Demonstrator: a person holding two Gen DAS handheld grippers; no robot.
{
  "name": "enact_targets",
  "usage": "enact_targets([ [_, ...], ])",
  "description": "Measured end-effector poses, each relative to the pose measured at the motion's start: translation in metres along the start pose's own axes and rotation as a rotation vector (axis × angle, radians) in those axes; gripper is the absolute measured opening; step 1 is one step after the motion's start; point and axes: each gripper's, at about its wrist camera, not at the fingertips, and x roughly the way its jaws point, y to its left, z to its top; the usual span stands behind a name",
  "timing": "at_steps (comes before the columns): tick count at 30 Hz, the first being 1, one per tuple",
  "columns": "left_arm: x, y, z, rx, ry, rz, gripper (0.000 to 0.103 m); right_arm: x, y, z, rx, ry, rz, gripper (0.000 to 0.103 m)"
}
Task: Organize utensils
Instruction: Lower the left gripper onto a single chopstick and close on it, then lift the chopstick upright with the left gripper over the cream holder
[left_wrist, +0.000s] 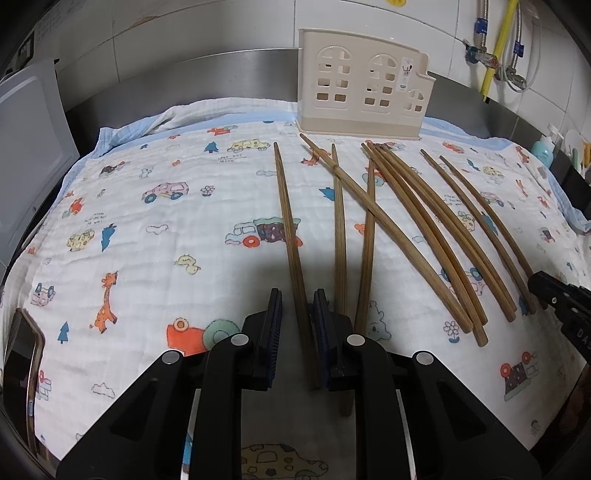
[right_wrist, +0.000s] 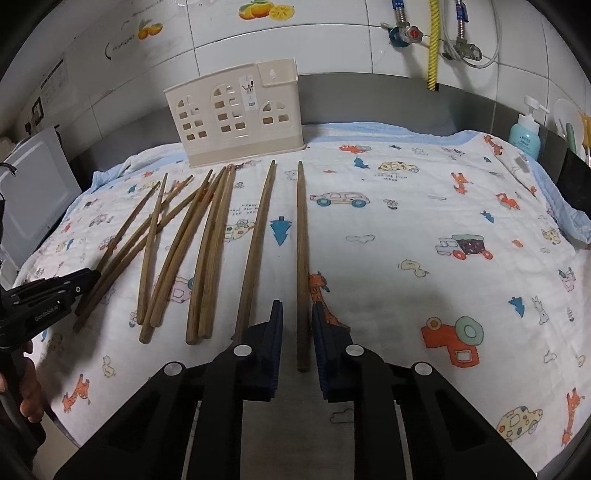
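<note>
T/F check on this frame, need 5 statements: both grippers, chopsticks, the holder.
1. The left gripper has a chopstick lying between its open fingers. True.
2. The right gripper is clamped shut on two chopsticks. False: its fingers are apart, with a single chopstick lying between them on the cloth.
3. The beige utensil holder already has chopsticks standing in it. False: none show in it; all visible chopsticks lie on the printed cloth.
4. The holder stands upright at the far edge of the cloth, near the wall. True.
5. All chopsticks lie parallel without touching. False: several in the middle group cross one another.
</note>
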Motion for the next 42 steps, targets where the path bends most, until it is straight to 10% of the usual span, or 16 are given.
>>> enact_targets([
  [22, -0.016, 0.009, 0.006, 0.005, -0.025, -0.040, 0.005, -0.027, 0.004, 0.007, -0.033, -0.084, -0.038, 0.006],
  [42, -0.110, 0.018, 0.064, 0.059, -0.277, -0.134, 0.005, -0.112, 0.026, 0.119, -0.200, -0.222, 0.098, 0.006],
])
